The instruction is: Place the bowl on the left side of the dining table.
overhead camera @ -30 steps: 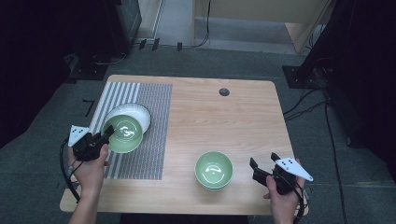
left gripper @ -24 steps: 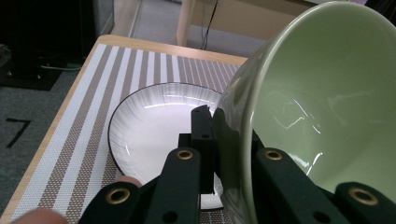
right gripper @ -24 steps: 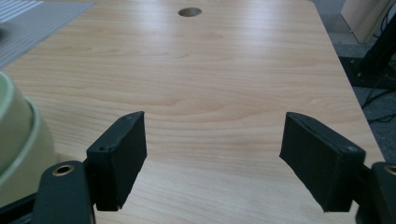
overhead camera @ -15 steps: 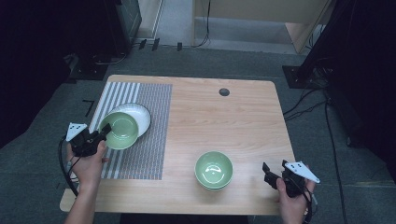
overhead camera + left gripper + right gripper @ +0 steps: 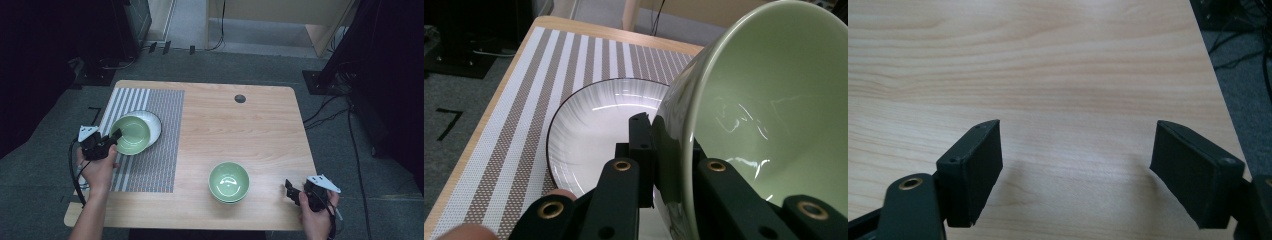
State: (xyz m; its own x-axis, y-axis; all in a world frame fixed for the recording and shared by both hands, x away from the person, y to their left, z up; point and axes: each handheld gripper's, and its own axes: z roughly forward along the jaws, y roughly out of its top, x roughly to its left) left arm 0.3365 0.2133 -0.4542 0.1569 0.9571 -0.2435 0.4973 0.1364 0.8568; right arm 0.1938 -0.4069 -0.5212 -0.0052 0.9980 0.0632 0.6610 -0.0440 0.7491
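- The left gripper sits at the left edge of the tabletop, over the striped placemat. Its jaws are pressed together on the near wall of a green bowl, one jaw inside the rim and one outside, as the left gripper view shows.
- The held green bowl is tilted, its open side turned toward the camera on the gripper. It hangs directly over a white plate with a dark rim, which lies flat on the placemat.
- Governing relation: the plate lies just below and slightly beyond the bowl. Judged from this, the bowl is either being set onto the plate or taken off it; the frames do not settle whether its base touches the plate.
- A second green bowl stands upright on bare wood near the front edge, between the two hands and nearer the right one.
- The right gripper is held low at the front right corner, well apart from that bowl. Its jaws are spread and empty; the right gripper view shows bare wood grain between them.
- The tabletop is light wood with a round cable port near the far edge. Grey carpet, cables and dark equipment surround it.
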